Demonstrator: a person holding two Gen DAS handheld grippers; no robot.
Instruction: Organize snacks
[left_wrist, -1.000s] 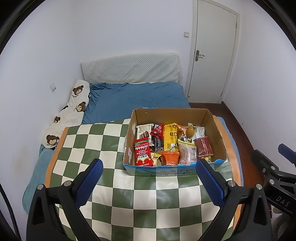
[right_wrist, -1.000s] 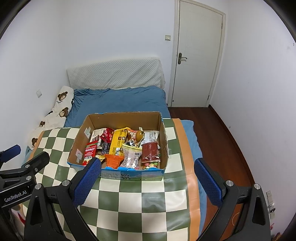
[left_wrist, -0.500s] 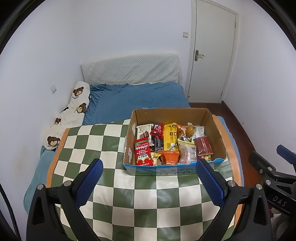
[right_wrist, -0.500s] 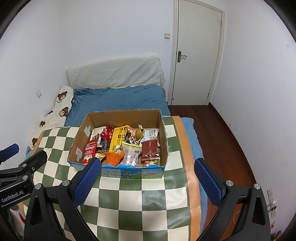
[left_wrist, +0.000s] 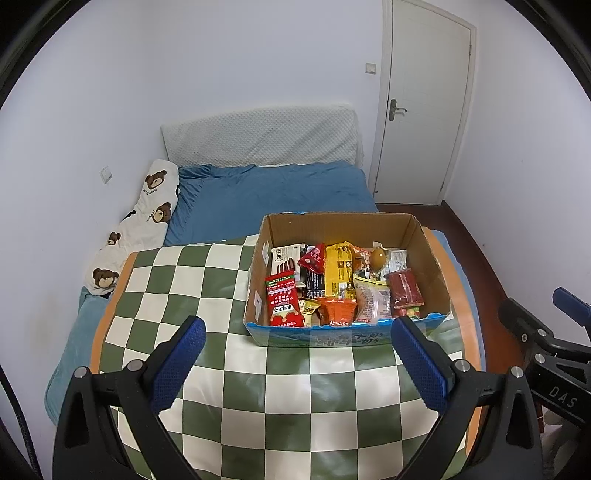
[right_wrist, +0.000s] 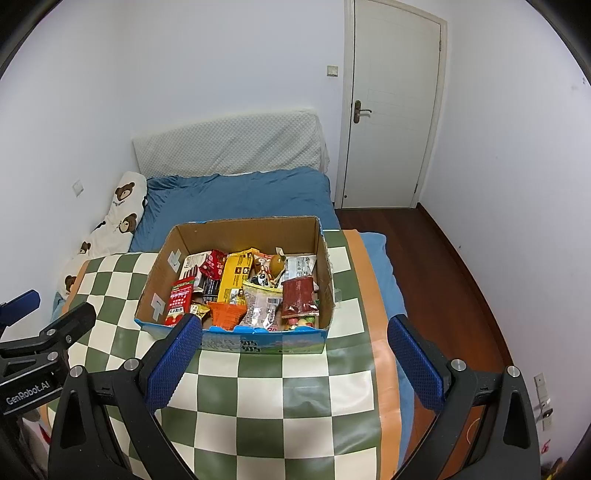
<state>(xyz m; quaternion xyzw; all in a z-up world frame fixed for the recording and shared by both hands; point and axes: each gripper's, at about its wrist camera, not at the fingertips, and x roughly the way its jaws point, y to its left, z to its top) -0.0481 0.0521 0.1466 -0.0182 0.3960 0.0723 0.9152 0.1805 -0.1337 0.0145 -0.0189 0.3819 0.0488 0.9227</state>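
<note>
Left wrist view: one snack box (left_wrist: 347, 334), two claws (left_wrist: 297, 356) (right_wrist: 291, 354) both spread, empty.

1. the worktop (left_wrist: 229, 369) wears a green and cream checked cloth with an orange border.
2. the cardboard box (left_wrist: 343, 229) is brown, its front blue and white.
3. a red packet (left_wrist: 282, 299), a yellow packet (left_wrist: 338, 269) and an orange packet (left_wrist: 338, 312) lie inside.
4. the bed (left_wrist: 273, 199) is blue; the pillow (left_wrist: 144, 218) is white with brown bears.
5. the fingers (left_wrist: 181, 363) have blue pads on black.
</note>
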